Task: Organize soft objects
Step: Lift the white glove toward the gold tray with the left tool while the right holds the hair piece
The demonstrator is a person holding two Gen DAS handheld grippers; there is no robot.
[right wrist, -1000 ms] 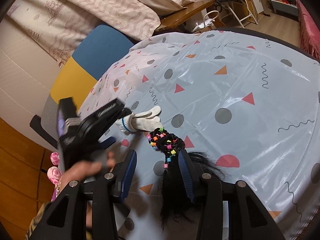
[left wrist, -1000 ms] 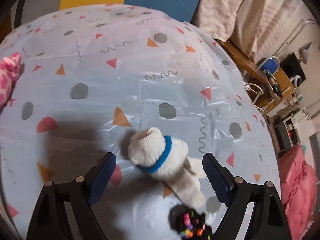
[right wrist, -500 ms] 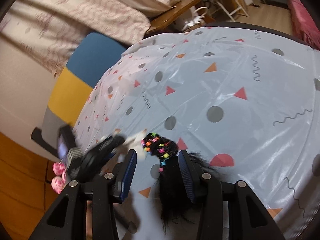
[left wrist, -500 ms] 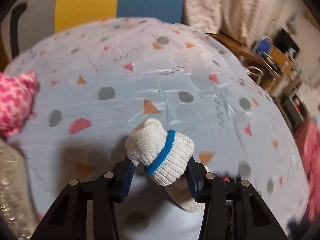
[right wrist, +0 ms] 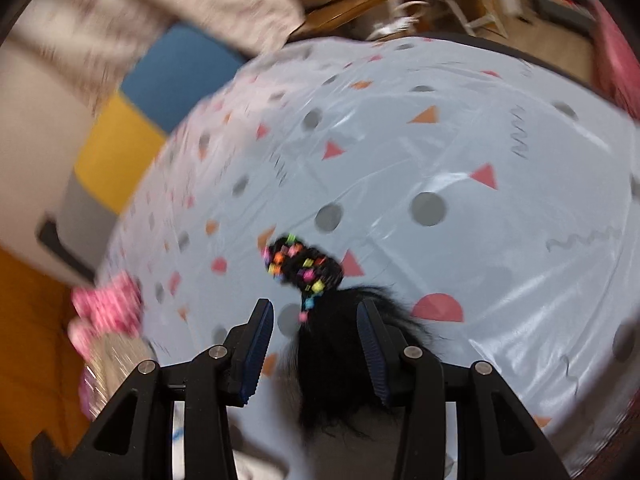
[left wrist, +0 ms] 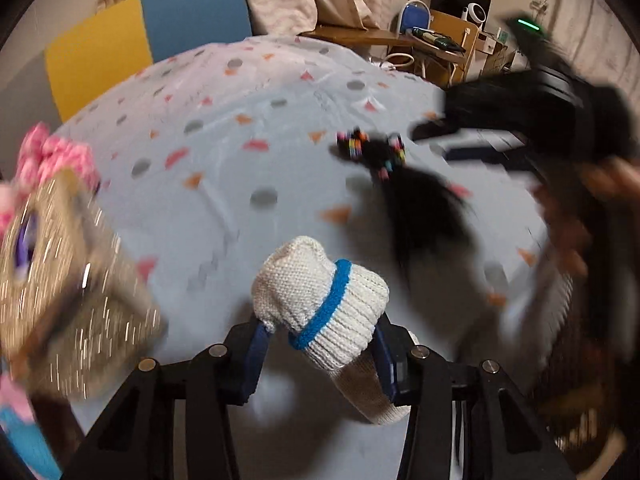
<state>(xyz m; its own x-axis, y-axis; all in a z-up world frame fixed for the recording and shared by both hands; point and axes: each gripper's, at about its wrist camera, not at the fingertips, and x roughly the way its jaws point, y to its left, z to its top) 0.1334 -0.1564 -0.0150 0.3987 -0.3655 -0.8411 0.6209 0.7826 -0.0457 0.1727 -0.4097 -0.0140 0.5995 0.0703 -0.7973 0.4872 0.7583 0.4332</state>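
A white knitted glove (left wrist: pixel 320 304) with a blue band is raised off the table, and my left gripper (left wrist: pixel 320 332) is shut on it at the cuff. On the patterned tablecloth (right wrist: pixel 440 152) lies a black hairpiece with bright beads (right wrist: pixel 306 266), also in the left wrist view as the hairpiece (left wrist: pixel 420 200). Its dark tail runs between the fingers of my right gripper (right wrist: pixel 314 320). Those jaws stand open, with a gap beside the left pad. In the left wrist view the right gripper (left wrist: pixel 440 142) is a blurred shape over the hairpiece.
A glittery gold bag (left wrist: pixel 72 288) with a pink fluffy item (left wrist: pixel 52 156) behind it sits at the table's left edge, close to the held glove. A blue and yellow chair (left wrist: pixel 160 20) stands behind the table. A person's hand (left wrist: pixel 608 184) is at the right.
My left gripper shut on the white glove, lifted it off the cloth and swung left toward the glittery bag. The right gripper stayed over the hairpiece, turning slightly.
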